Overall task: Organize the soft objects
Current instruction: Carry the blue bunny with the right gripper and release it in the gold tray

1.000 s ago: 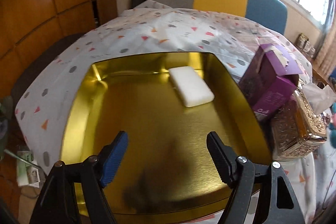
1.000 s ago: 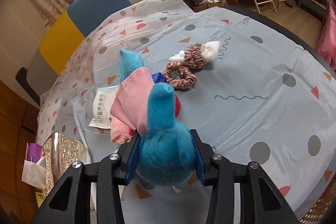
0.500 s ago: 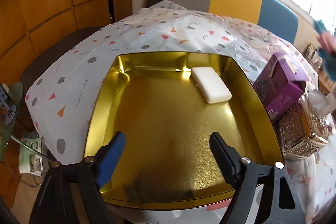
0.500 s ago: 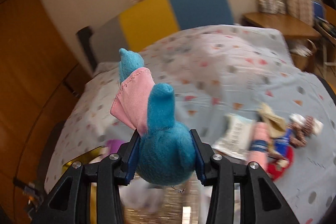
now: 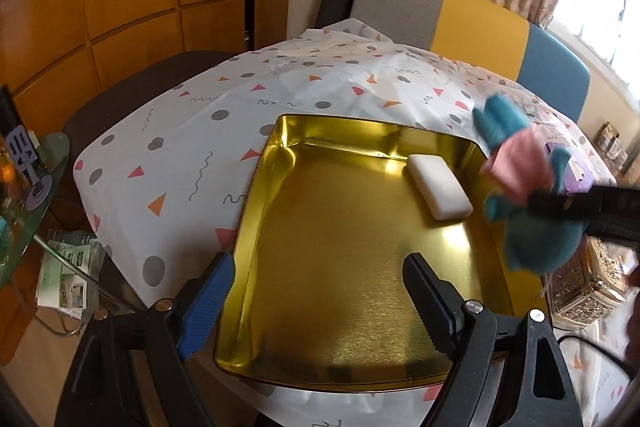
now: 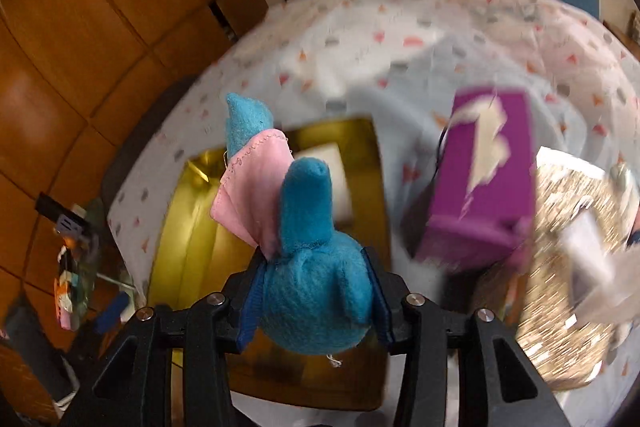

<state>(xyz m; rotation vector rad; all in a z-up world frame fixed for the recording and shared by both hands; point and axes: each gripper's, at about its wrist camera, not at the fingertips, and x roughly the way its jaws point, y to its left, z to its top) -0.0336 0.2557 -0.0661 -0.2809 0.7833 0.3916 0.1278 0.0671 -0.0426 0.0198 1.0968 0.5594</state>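
Note:
A gold metal tray [image 5: 360, 267] lies on the patterned tablecloth with a white foam pad [image 5: 439, 186] in its far right corner. My left gripper [image 5: 318, 265] hovers over the tray's near edge; its jaws are opening and nothing is between them. My right gripper [image 6: 316, 291] is shut on a blue plush toy [image 6: 308, 211] with a pink cloth piece. In the left wrist view the blue plush toy [image 5: 536, 239] hangs above the tray's right rim. The right wrist view is blurred; the tray [image 6: 192, 227] and the foam pad [image 6: 336, 179] show below the toy.
A purple box [image 6: 480, 187] and an ornate gold box [image 6: 568, 307] stand just right of the tray. A grey, yellow and blue chair back [image 5: 472, 23] rises behind the table. A glass side table [image 5: 28, 195] with clutter sits low on the left.
The right gripper has swung with the plush toy from the pile of small items over to the tray and entered the left wrist view. The left gripper has drawn back and its jaws have widened.

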